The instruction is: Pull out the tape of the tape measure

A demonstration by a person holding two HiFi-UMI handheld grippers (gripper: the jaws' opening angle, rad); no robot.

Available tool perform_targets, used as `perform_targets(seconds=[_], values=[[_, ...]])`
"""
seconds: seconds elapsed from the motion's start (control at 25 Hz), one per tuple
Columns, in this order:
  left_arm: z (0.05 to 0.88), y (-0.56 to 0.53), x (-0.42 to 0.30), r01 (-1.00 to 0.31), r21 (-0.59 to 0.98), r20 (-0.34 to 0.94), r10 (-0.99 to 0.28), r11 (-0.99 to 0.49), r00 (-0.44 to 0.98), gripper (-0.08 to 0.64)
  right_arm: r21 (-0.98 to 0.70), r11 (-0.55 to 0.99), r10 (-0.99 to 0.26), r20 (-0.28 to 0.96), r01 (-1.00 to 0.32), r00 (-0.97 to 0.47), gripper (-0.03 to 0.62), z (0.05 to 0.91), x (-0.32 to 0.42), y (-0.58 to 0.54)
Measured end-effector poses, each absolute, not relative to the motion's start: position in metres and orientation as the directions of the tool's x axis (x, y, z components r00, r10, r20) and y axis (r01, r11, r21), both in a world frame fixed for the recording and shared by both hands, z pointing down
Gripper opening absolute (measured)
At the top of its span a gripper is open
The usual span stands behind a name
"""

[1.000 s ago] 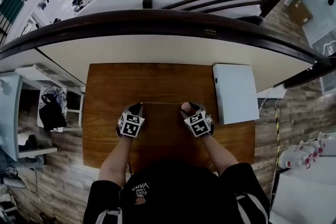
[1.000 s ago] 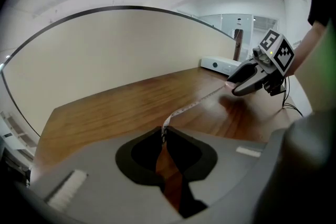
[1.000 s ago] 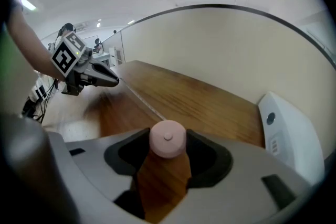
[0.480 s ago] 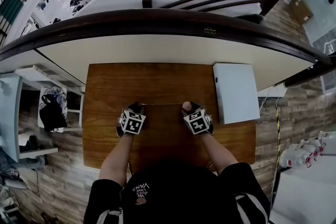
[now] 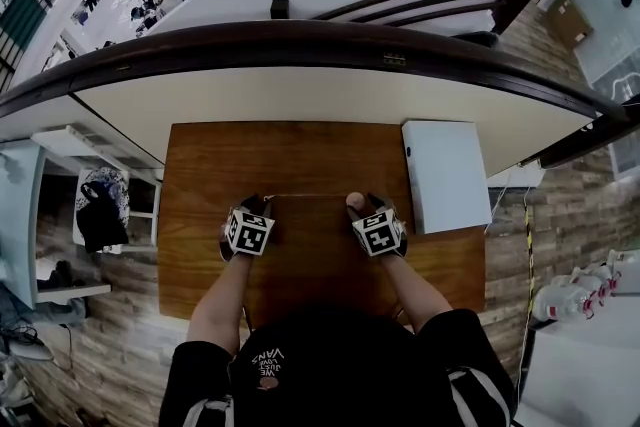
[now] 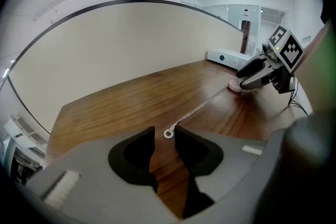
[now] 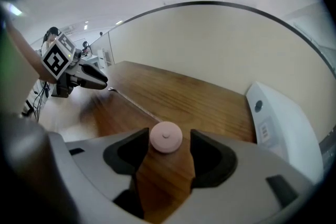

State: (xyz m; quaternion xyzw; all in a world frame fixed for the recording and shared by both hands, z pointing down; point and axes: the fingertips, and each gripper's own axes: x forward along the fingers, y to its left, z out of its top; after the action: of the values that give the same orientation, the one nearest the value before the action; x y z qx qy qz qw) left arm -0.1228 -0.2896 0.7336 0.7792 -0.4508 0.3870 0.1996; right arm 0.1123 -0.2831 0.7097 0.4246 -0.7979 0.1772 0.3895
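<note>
On the wooden table [image 5: 300,150], near the middle of the head view, the two grippers sit side by side with the tape [image 6: 202,107] stretched in a thin line between them. The left gripper [image 6: 165,129] has let go. Its jaws stand apart and are opening, and the tape's small end ring [image 6: 168,134] lies flat on the wood at the gap between their tips, with neither pad pressing on it. From there the tape runs up and to the right of that view to the round pink case [image 7: 166,138].

The right gripper [image 7: 169,132] is clenched on the case. The disc sits between its jaw tips at the lower middle of the right gripper view, with its face turned up towards the camera. A white box [image 5: 447,177] lies at the table's right edge, just right of the right gripper in the head view, apart from both tools.
</note>
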Motion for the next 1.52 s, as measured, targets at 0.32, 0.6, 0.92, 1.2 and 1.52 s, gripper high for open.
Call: perform_targets(seconds=[0.32, 0.6, 0.92, 1.2, 1.52], values=[[0.710, -0.282, -0.117, -0.869, -0.037, 0.742, -0.597, -0.493, 0.307, 0.118, 0.005, 0.503, -0.606, 0.714, -0.864, -0.349, 0.224, 0.683, 0.117, -0.271], [0.672, -0.272, -0.109, -0.885, -0.023, 0.654, -0.676, -0.466, 0.339, 0.118, -0.044, 0.451, -0.682, 0.627, -0.891, -0.376, 0.213, 0.644, 0.115, -0.252], [0.623, -0.240, -0.096, -0.888, -0.009, 0.561, -0.738, -0.460, 0.376, 0.077, -0.075, 0.461, -0.742, 0.514, -0.884, -0.431, 0.116, 0.595, 0.108, -0.225], [0.590, -0.215, -0.087, -0.888, 0.026, 0.470, -0.778, -0.459, 0.416, 0.020, -0.091, 0.508, -0.750, 0.442, -0.857, -0.492, 0.055, 0.565, 0.100, -0.202], [0.562, -0.191, -0.069, -0.879, 0.028, 0.405, -0.799, -0.475, 0.445, 0.012, -0.126, 0.530, -0.749, 0.394, -0.839, -0.532, 0.035, 0.544, 0.105, -0.185]])
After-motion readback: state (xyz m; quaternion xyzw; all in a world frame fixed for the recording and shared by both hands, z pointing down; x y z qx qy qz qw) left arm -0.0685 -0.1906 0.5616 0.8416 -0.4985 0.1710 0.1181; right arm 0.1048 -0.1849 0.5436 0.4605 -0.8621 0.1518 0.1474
